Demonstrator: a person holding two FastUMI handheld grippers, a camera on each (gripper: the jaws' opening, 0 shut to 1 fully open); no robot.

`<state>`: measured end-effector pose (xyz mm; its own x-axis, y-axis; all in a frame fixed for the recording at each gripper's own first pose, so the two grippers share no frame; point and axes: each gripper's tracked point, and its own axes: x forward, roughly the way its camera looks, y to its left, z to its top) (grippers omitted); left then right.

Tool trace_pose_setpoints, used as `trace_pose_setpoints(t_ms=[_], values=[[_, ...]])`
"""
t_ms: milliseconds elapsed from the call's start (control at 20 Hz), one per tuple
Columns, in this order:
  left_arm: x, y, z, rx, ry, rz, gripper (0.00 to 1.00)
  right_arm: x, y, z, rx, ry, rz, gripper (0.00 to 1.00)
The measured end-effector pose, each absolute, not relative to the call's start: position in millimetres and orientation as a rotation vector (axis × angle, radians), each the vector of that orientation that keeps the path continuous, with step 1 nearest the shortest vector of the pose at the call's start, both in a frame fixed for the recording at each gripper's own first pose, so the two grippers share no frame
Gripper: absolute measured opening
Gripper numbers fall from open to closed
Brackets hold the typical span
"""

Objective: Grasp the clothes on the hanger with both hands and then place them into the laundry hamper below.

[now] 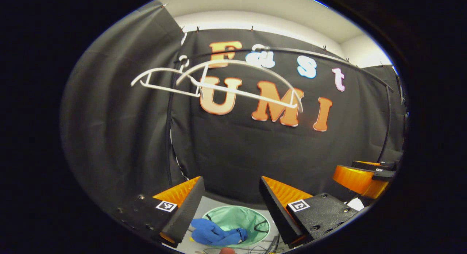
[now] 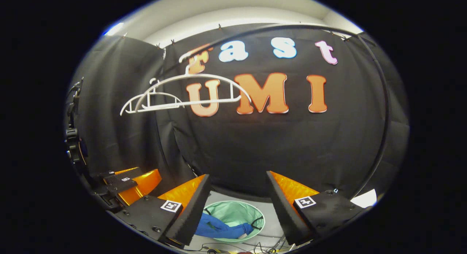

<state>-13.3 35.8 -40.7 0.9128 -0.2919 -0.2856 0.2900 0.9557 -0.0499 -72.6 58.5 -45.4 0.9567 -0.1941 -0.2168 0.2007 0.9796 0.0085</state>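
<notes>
Both grippers' jaws apart, empty; soft, light blue garment (image 1: 215, 235) slumped over hamper (image 1: 264, 224) rim w/ hangers (image 1: 219, 82) bare, take bunched folds if regrasping.

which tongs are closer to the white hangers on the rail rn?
Left, probably. The left tongs face the white hangers nearly head-on from below, and the hangers look larger in that view. From the right tongs, the hangers sit up and off to the left.

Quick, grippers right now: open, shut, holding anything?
Left gripper: open, holding nothing, above the hamper with the blue clothes over its rim.
Right gripper: open, holding nothing.
</notes>
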Motion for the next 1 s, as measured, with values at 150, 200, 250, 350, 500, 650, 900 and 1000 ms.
trace_pose_setpoints(t_ms=[150, 200, 250, 350, 500, 650, 900, 1000], values=[[-43, 38, 2, -0.067, 0.231, -0.279, 0.92, -89, 63, -10, 0.014, 0.158, -0.182, 0.88], [-46, 38, 14, -0.085, 0.211, -0.271, 0.92, -89, 56, 1, 0.016, 0.138, -0.175, 0.88], [-51, 39, 25, -0.099, 0.192, -0.266, 0.92, -93, 55, 8, 0.014, 0.123, -0.166, 0.94], [-58, 39, 46, -0.104, 0.144, -0.254, 0.92, -105, 53, 17, 0.012, 0.105, -0.151, 0.88], [-74, 41, 66, -0.064, 0.1, -0.236, 0.92, -125, 56, 22, 0.032, 0.092, -0.124, 0.88], [-87, 39, 79, -0.059, 0.064, -0.226, 0.92, -137, 54, 24, 0.038, 0.078, -0.116, 0.88], [-106, 33, 86, -0.045, 0.036, -0.237, 0.92, -151, 53, 27, 0.031, 0.071, -0.097, 0.88], [-109, 33, 84, -0.032, 0.039, -0.228, 0.92, -153, 54, 28, 0.025, 0.069, -0.091, 0.88]])
